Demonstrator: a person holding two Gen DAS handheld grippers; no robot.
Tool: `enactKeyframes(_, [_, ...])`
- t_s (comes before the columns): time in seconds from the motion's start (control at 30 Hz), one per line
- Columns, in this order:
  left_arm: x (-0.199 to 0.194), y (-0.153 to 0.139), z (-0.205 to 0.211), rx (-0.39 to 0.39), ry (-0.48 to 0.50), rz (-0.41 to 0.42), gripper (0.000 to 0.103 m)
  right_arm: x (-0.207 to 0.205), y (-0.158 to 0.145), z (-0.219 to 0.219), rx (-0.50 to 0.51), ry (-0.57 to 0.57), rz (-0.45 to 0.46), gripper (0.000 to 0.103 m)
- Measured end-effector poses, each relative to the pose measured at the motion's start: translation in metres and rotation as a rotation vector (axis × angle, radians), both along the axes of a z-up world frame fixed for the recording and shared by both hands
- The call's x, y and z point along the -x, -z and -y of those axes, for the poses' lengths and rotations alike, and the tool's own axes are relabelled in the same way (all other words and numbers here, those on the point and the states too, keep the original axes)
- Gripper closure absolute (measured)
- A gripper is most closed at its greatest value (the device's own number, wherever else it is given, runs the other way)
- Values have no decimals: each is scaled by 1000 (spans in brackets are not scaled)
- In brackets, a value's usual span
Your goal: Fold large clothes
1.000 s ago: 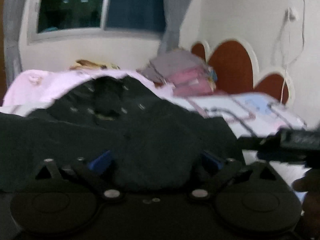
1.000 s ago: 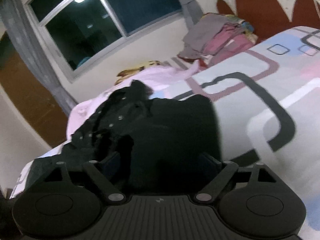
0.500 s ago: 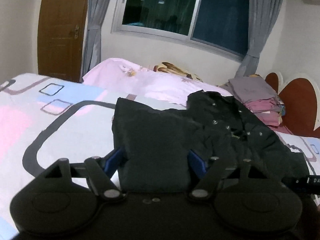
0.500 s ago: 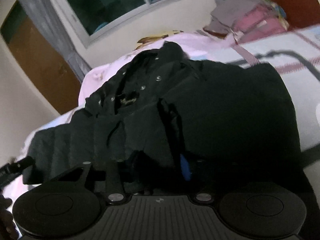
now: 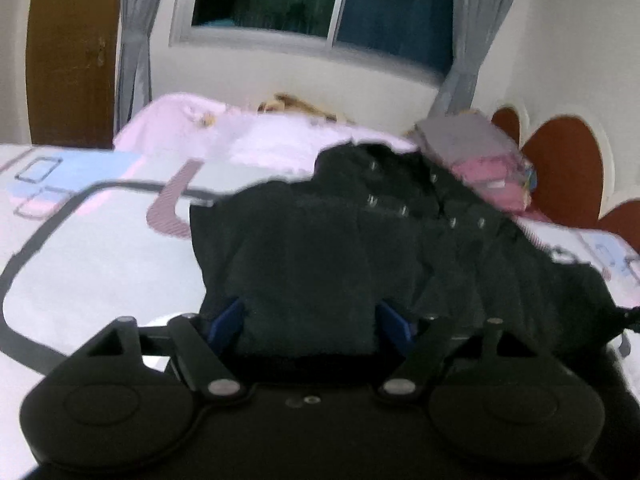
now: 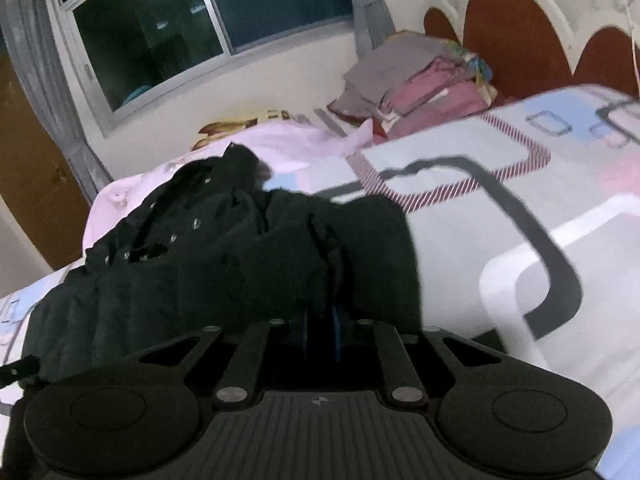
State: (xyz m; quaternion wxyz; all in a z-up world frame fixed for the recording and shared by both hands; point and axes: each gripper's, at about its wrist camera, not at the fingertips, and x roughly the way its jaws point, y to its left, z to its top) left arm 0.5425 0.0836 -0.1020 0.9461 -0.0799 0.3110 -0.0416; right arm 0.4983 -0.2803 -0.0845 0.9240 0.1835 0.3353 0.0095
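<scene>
right claw (image 6: 320, 326) has closed, pinching the black jacket (image 6: 240, 248); left claw (image 5: 310, 320) stays spread, apparently around a jacket fold ahead. fold under way on the bed (image 6: 520, 240).

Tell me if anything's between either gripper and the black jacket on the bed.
Nothing visible. The right gripper is already shut on a fold of the black jacket. The left gripper is open, with jacket fabric bunched between its blue fingers.

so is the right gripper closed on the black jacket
Yes, in the right wrist view the right gripper has its blue pads nearly together with a fold of the black jacket pinched between them.
</scene>
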Motion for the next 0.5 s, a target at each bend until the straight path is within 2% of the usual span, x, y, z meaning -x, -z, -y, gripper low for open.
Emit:
enactKeyframes(0.03, [1,0,-3,12,6,2,30,0,0,-4,29,-13,-6,92])
enactKeyframes(0.1, [-14,12,0,-17,31,-96,30,-10,9,-13,109,-24,-80,92])
enactKeyframes(0.17, [-23,23,3,-51,59,-153,27,-15,21,-10,115,-22,-149,92])
enactKeyframes(0.27, [-22,21,-1,-73,86,-159,28,-13,15,-10,158,-36,-159,91])
enactKeyframes(0.33, [-14,10,-7,-75,73,-112,29,-6,1,-3,173,0,-103,91])
enactKeyframes(0.37, [-9,2,-10,-60,67,-69,25,-2,-8,1,177,25,-54,90])
enactKeyframes(0.4, [-7,-6,-12,-50,56,-24,21,0,-17,1,176,39,-15,75])
enactKeyframes(0.43, [-8,-14,-11,-52,36,21,11,-2,-22,-1,170,31,16,45])
enactKeyframes(0.47, [-12,-21,-8,-57,19,53,8,-7,-27,-9,172,1,51,35])
enactKeyframes(0.5, [-20,-26,-4,-52,19,70,8,-15,-30,-22,177,-45,75,33])
